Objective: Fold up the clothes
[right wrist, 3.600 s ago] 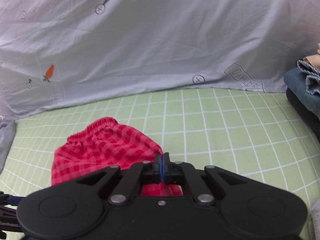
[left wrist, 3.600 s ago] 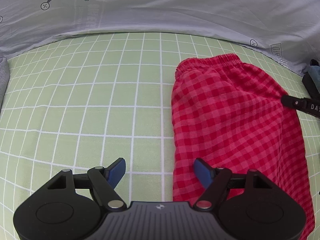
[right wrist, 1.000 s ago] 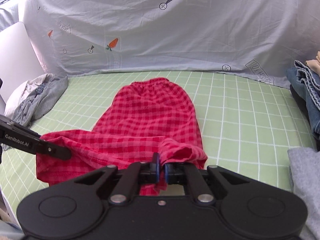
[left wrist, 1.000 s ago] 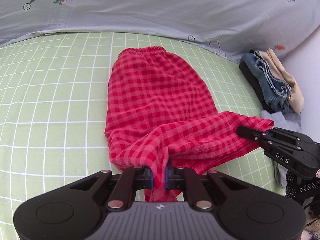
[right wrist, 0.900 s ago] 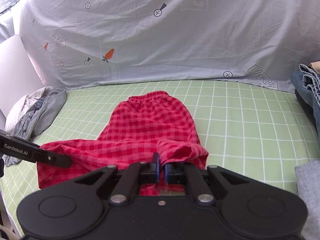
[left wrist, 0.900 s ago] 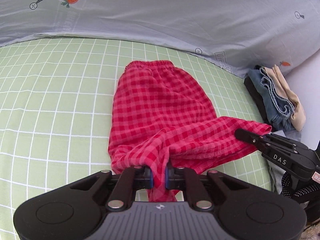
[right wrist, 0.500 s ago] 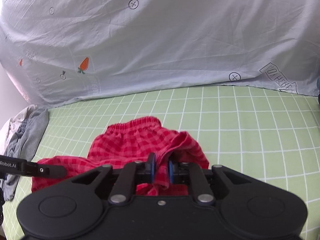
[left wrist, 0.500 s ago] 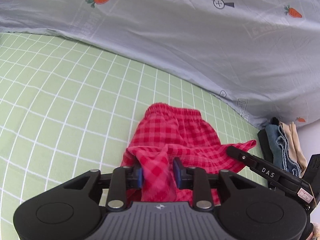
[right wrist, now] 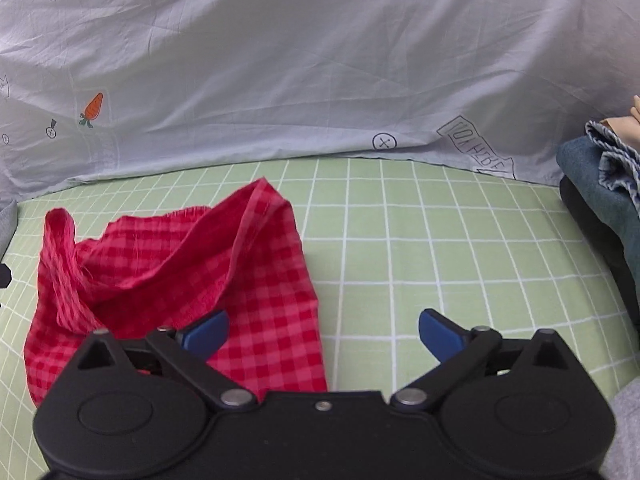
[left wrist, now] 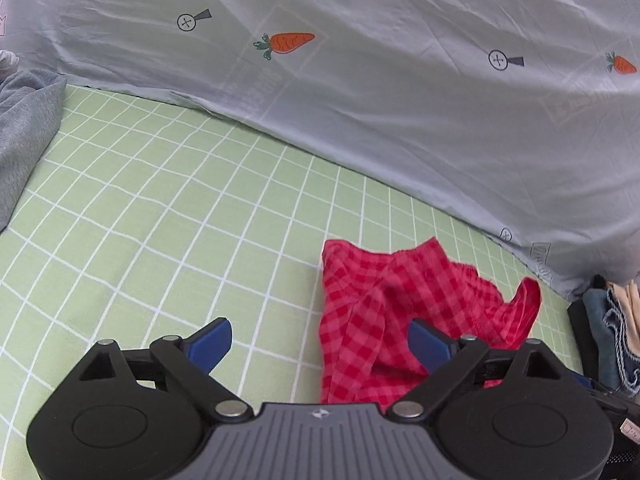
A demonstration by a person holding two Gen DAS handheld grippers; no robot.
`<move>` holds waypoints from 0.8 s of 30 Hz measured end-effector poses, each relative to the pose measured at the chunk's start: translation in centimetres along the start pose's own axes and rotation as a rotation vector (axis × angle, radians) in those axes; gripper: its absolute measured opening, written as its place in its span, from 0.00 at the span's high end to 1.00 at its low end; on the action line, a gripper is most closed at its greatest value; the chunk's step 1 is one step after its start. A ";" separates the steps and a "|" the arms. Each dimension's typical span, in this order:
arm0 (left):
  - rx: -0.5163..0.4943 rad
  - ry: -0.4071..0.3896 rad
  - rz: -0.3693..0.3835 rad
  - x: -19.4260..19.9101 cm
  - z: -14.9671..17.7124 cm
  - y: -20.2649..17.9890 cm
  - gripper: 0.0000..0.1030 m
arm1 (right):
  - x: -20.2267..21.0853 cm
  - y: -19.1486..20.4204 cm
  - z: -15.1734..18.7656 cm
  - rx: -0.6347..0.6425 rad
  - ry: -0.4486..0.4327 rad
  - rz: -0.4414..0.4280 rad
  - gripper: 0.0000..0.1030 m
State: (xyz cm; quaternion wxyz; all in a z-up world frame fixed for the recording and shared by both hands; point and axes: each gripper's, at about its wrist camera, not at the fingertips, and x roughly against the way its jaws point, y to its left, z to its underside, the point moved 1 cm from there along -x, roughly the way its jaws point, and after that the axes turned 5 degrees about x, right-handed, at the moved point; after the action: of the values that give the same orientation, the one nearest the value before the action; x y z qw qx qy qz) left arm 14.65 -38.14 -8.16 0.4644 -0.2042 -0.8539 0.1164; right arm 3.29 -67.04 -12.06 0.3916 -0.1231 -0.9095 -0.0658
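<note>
Left tongs (left wrist: 318,344): spread wide, holding nothing; the right blue pad (left wrist: 430,346) is over the red cloth.
Right tongs (right wrist: 322,332): spread wide, holding nothing.
Shorts (right wrist: 192,276): red checked, folded over loosely on the green grid sheet (right wrist: 420,248), at 10 o'clock from the right tongs.
Grey cloth (left wrist: 24,140): at 10 o'clock, left view.
Denim pile (right wrist: 600,188): at 2 o'clock, right view.
Carrot-print sheet (left wrist: 360,80): at 12 o'clock, behind.

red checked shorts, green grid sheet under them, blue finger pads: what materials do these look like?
Red checked shorts: thin woven cloth, likely cotton gingham, matte; it creases softly and shows a stitched hem.
Green grid sheet: smooth matte bedding fabric, printed white lines; fibre unclear.
Blue pads: look like matte rubber or soft plastic, on the black, seemingly hard plastic left gripper.
</note>
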 end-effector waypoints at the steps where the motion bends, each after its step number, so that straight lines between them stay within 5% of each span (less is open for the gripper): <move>1: -0.021 0.010 -0.004 0.0 0.8 0.0 0.07 | -0.1 0.1 0.4 0.005 0.012 0.000 0.00; 8: -0.289 0.071 -0.059 -2.9 3.4 -3.4 0.06 | -2.3 1.3 -1.5 0.049 0.004 -0.013 0.00; 14: -0.384 0.023 -0.094 -6.0 1.3 -5.5 0.06 | -4.5 2.2 -4.1 0.073 -0.026 -0.029 0.00; 17: -0.319 -0.052 -0.163 -6.7 -0.8 -5.0 0.06 | -5.6 2.7 -5.4 0.085 -0.041 -0.037 0.00; 21: -0.082 -0.118 -0.266 -7.1 -3.5 -1.9 0.06 | -6.0 2.1 -6.0 0.017 -0.060 0.000 0.00; 24: 0.030 -0.077 -0.229 -6.9 -3.8 0.5 0.06 | -5.8 1.4 -5.8 -0.051 -0.067 0.035 0.00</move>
State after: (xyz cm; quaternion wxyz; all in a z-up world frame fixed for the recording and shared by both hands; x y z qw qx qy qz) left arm 21.36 -40.78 -11.45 0.4446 -0.0938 -0.8869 0.0831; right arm 11.52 -67.97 -12.28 0.3589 -0.1512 -0.9178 -0.0778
